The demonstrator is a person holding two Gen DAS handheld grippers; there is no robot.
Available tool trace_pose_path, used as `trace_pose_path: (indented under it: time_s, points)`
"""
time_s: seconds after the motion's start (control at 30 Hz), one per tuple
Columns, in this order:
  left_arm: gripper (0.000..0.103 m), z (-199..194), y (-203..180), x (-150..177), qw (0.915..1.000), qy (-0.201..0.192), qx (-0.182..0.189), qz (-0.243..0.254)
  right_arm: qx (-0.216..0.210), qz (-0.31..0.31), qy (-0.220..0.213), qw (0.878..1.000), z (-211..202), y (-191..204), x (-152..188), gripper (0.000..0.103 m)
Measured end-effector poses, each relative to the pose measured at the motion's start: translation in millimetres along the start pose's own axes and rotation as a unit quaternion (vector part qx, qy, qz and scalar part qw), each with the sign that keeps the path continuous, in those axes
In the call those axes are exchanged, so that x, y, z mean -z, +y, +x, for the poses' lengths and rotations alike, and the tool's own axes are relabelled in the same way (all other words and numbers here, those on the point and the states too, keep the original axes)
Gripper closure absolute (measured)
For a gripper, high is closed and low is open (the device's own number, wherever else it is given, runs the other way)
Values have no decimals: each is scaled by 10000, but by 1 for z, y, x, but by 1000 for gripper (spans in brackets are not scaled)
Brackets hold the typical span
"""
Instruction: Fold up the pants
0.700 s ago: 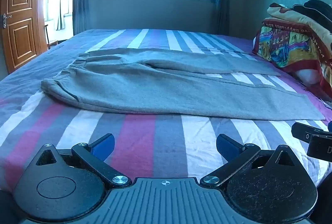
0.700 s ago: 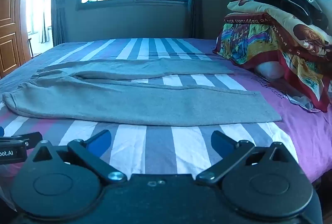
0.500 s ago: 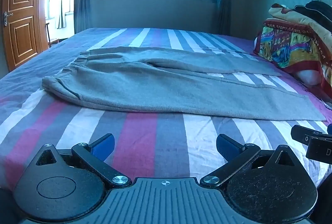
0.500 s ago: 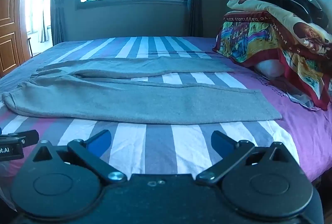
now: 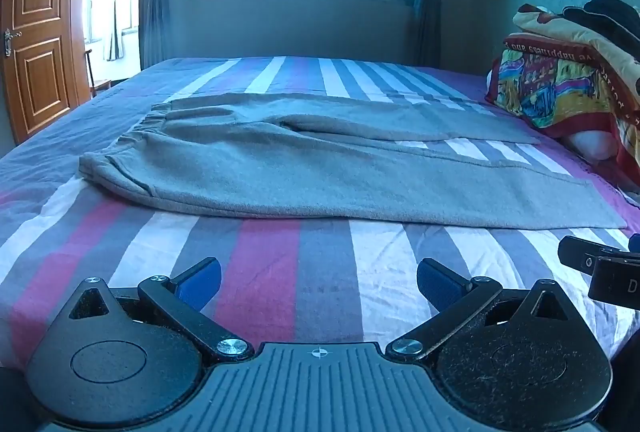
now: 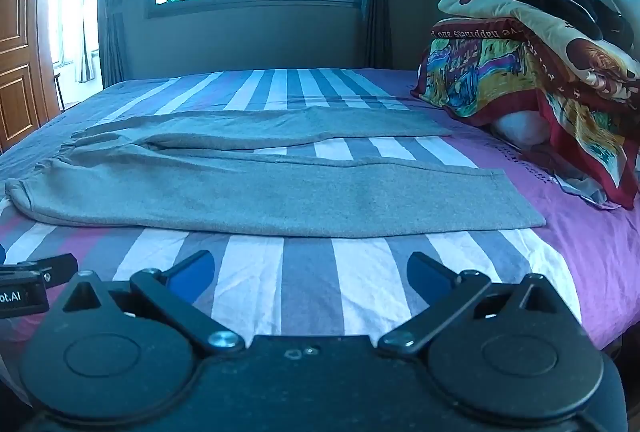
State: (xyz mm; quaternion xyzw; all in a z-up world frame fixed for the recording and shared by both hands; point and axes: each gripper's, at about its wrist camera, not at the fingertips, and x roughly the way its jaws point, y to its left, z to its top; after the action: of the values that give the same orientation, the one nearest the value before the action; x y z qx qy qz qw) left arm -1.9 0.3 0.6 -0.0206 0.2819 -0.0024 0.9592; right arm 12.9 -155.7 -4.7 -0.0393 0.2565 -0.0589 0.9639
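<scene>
On the bed: the pants (image 5: pixel 304 168) lie flat across the striped sheet (image 5: pixel 264 272), waistband to the left, both legs running right, the near leg's hem at the right end and the far leg angled slightly away from it.
Change: against the views from a moment ago, the pants fill a little more of both pictures and sit a touch lower, so I have brought both grippers slightly forward toward the near edge of the cloth. Nothing on the bed has shifted; the cloth keeps the same outline.
Left gripper (image 5: pixel 319 284): fingers spread wide, nothing between them, hovering over bare sheet near the waist half of the pants, not touching the cloth.
Right gripper (image 6: pixel 311 272): fingers likewise apart and empty, over bare sheet facing the near leg toward its hem end; its tip also shows at the right edge of the left view.
Meaning for the task: I judge this as the approach before the first fold, with no fold made yet. The two legs lie side by side, so the likely first move is laying one leg over the other.
Next need: each gripper must reach an edge of the near leg and pinch only that layer.
Clutter: a blanket pile (image 6: pixel 536 72) sits at the far right, well apart from the pants.
Risk: catching the sheet along with the cloth.
</scene>
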Motion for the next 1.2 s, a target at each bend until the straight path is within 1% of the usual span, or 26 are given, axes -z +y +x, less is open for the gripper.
trace_pose_path:
  time_s: [1.2]
  points:
    - [0, -4, -2, -1, 9999, -26, 37, 124, -28, 0, -68, 10000, -3, 1, -2, 1]
